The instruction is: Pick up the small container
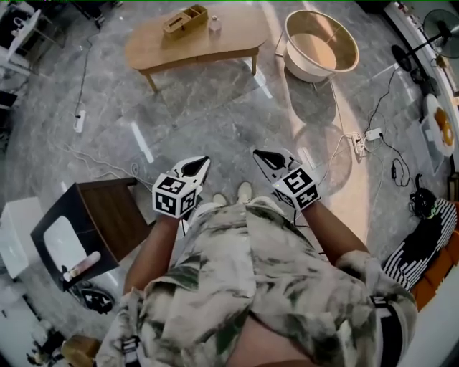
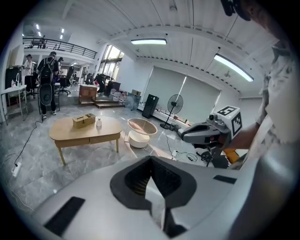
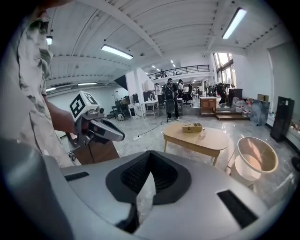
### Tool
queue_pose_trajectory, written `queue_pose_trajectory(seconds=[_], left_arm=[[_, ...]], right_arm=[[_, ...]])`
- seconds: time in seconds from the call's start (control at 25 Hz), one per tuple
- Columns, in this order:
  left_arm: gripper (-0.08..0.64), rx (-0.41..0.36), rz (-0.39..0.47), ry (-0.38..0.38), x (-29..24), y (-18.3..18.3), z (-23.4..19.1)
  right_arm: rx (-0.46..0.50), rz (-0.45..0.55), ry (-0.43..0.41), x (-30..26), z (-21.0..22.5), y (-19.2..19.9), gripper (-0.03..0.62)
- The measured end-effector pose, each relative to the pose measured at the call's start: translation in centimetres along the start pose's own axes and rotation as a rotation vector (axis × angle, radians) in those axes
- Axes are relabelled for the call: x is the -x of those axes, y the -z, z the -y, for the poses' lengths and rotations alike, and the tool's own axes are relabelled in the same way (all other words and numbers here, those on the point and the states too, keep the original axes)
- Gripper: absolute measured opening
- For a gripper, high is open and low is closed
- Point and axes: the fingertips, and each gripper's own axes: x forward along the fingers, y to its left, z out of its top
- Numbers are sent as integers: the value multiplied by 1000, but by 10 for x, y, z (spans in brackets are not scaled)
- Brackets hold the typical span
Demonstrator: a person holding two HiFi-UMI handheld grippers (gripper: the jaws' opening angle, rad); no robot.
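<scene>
Small container [image 1: 214, 24]: tiny pale, see-through bottle shape with a narrower top, standing upright. It sits at the top centre of the head view on a light wooden table [image 1: 237, 36], just right of a wooden box [image 1: 185, 19], slightly apart from it. In the left gripper view it shows at mid-left [image 2: 98, 123]. Too small to read the lid or contents.

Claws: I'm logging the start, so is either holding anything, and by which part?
Nothing is held: left claw and right claw are both shut and empty.
</scene>
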Motion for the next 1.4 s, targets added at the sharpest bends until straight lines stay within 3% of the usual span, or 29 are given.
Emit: queue_pose_trajectory(seconds=[0.4,0.48,0.56,0.72,1.12,1.4], left_arm=[[31,-1,45,-62,-45,-36,-22],[151,4,40,-65,-52,-40,-40],[200,8,39,-68,-59,-48,-63],[232,9,71,-80,-75,-85,-128],[235,-62,19,-12,-107,-172,-298],[235,-95,-2,33,-135,-204,-363]], right_arm=[[-29,0,-61,-13,36,17,21],[-41,-9,-64,-27,40,18,26],[-53,-17,-66,-43,42,16,26],[-79,-37,-46,-82,64,-2,26],[-163,-62,71,-208,113,-90,25],[-206,-79,139,-249,134,-124,25]])
